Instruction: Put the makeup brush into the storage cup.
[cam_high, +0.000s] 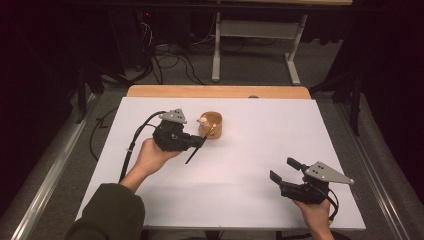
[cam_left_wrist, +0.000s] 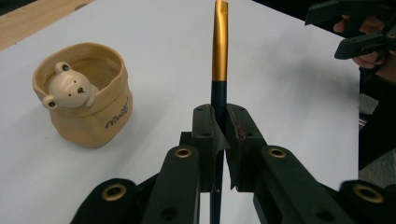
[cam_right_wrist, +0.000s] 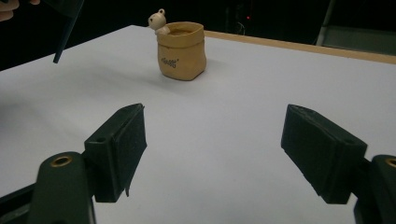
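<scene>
A tan sack-shaped pot (cam_high: 212, 125) with a small bear figure on its rim stands on the white table (cam_high: 235, 165), toward the back. My left gripper (cam_high: 200, 141) is just left of it, shut on a slim pen (cam_high: 202, 144) that has a dark handle and a gold front section. In the left gripper view the jaws (cam_left_wrist: 223, 116) pinch the dark handle, the gold end of the pen (cam_left_wrist: 220, 44) points away, and the pot (cam_left_wrist: 84, 98) sits to its left, apart. My right gripper (cam_high: 284, 170) rests near the front right, open and empty (cam_right_wrist: 215, 114), facing the pot (cam_right_wrist: 181, 50).
A wooden strip (cam_high: 217, 91) runs along the table's far edge. Beyond it are a white desk frame (cam_high: 255, 35) and cables on the floor (cam_high: 170, 62). Bare white surface lies between the two grippers and right of the pot.
</scene>
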